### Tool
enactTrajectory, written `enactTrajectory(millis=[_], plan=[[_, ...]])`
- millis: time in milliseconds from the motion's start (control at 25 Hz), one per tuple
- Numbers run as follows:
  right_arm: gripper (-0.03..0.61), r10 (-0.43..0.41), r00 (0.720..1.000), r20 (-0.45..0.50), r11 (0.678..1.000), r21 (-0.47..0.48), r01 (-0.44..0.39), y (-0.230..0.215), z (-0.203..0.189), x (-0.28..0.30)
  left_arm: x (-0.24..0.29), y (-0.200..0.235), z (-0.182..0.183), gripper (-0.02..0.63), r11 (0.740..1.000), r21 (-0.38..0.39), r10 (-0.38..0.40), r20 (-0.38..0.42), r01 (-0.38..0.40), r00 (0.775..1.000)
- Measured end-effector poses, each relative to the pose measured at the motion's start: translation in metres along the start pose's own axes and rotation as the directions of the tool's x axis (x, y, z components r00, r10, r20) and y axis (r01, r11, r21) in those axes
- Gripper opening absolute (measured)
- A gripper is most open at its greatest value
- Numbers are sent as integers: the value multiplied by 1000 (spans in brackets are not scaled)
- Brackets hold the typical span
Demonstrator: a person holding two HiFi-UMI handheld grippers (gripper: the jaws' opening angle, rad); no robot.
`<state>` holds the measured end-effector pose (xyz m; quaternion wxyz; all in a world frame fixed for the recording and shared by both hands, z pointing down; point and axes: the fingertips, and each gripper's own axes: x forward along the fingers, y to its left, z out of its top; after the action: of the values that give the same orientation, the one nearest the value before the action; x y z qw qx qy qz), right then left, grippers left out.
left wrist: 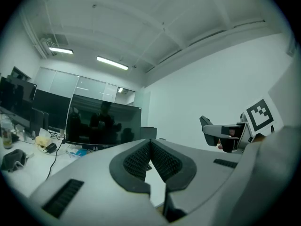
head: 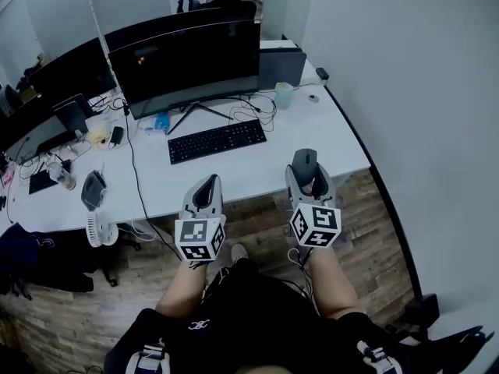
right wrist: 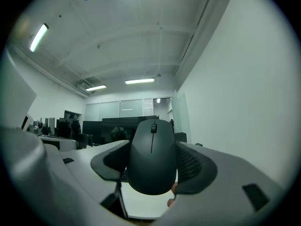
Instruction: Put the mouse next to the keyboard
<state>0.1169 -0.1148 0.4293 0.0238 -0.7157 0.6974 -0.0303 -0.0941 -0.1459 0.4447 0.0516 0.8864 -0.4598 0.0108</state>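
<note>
Head view: mouse pinched in right hand-held gripper, above tabletop, right of keyboard and well apart from it. Left hand-held gripper pressed together, empty, in front of keyboard.

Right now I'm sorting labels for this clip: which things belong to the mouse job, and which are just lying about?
Part of the job:
mouse, clamped in the right tool
keyboard
desk

Just lying about:
monitor
cup
fan
left tool, shut and empty
</note>
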Motion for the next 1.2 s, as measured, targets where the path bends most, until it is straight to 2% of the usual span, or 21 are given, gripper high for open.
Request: enactTrajectory(millis=[200,560,840,1200], plan=[[310,-9,999,-32,1000,12,10,-17,-6,74,72,28,2,12,1000,3,-10,-43,11,999],[310,-29,999,-40,999,28,30,-45,-6,188,180,68,12,12,999,25,-28,-49,30,998],[311,-3,997,-73,999,33,5,-52,-14,247,223,98,20,12,1000,19,14,-47,-13,999],[311,72,985,-157,997,32,-68,-80,-43,303,262,101,23,12,994,12,105,-43,-105,994]])
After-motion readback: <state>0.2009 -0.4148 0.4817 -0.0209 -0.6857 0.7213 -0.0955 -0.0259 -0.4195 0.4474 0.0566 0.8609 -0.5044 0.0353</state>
